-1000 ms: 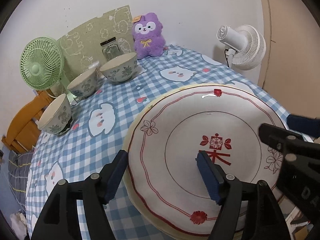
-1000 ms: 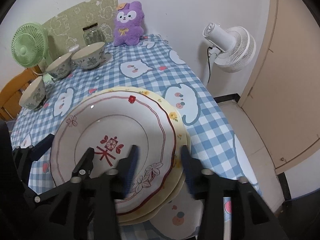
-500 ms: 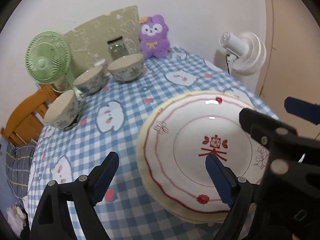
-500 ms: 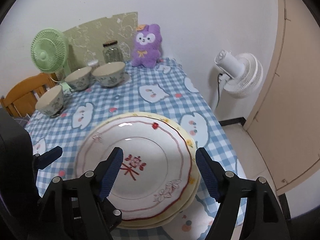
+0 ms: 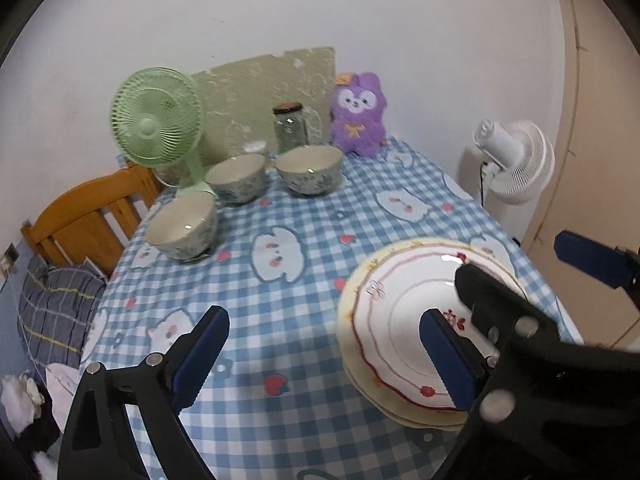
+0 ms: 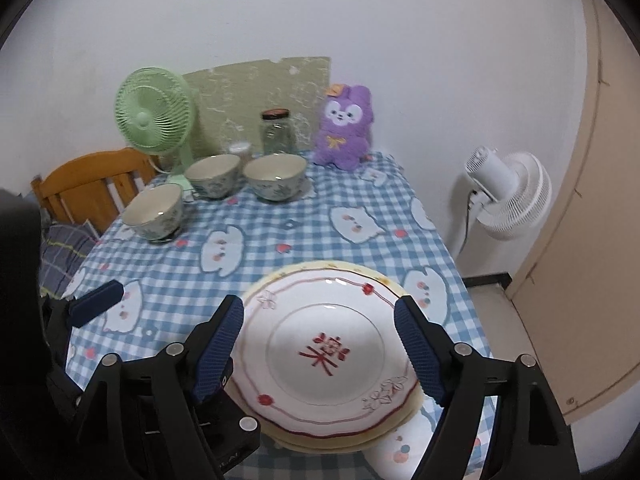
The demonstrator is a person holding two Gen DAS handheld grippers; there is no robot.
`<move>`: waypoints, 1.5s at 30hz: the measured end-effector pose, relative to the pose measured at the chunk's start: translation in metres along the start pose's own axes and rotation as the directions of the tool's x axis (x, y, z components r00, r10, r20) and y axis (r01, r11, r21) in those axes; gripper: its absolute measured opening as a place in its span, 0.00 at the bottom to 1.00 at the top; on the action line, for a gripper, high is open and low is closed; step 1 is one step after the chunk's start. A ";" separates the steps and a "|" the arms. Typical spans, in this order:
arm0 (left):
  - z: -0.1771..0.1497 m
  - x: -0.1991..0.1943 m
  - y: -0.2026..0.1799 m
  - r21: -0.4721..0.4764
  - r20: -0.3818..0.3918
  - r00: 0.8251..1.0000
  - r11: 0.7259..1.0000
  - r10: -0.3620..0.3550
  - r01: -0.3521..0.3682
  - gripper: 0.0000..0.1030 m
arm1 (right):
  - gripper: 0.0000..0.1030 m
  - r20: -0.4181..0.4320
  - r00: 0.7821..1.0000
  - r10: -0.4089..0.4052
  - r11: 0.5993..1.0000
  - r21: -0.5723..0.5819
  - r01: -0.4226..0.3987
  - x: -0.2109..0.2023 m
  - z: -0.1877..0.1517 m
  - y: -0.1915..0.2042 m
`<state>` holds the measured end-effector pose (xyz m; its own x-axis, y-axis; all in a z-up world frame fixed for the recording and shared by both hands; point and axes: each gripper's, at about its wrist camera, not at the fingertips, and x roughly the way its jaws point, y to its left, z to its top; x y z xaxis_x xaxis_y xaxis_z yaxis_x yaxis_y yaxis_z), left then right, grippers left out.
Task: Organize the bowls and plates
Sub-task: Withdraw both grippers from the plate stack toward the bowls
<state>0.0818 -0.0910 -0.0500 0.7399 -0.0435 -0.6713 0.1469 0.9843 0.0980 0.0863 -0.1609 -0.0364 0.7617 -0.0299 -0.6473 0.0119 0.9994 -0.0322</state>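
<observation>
Nearest, the right tool hangs above the plates with its blue pads spread wide and nothing between them; the jaws have just been opening. The left tool is likewise spread and empty, its jaws also just opened, one pad over the checked cloth and the other over the plates' left side. Neither touches the crockery.

The plates sit stacked at the near right of the surface, a white one with a red rim line and red character on top of at least one yellowish plate. They look like glazed ceramic: stiff, fairly heavy as a stack, slick, and apt to chip if knocked. Probably the rim is the only place to pinch, one pad above and one below the lip, and a stack wants both tools on opposite edges.

Further back stand three bowls, all upright and apart: the left bowl, the middle bowl and the right bowl. They seem equally hard and slippery; a pinch across the wall, one pad inside, looks best. Nesting them would call for a gentle set-down.

Behind them are a green fan, a jar and a purple plush.
</observation>
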 end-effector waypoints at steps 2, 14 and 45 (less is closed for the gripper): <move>0.003 -0.004 0.006 -0.010 0.002 1.000 1.000 0.002 -0.002 0.95 | 0.81 0.021 1.000 0.002 1.000 -0.004 -0.002 -0.006 0.002 0.005; 0.019 -0.031 0.048 -0.045 0.043 0.997 0.997 0.060 -0.058 0.95 | 0.82 0.073 0.996 0.057 0.998 -0.036 -0.055 -0.026 0.030 0.044; 0.070 0.030 0.161 -0.145 0.020 0.991 0.981 0.133 -0.128 0.95 | 0.82 0.018 0.976 0.218 0.974 -0.063 -0.216 0.059 0.109 0.137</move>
<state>0.1738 0.0540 -0.0026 0.7658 0.0839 -0.6375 -0.0461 0.9961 0.0757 0.2034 -0.0234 0.0037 0.7578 0.1887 -0.6246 -0.1937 0.9792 0.0608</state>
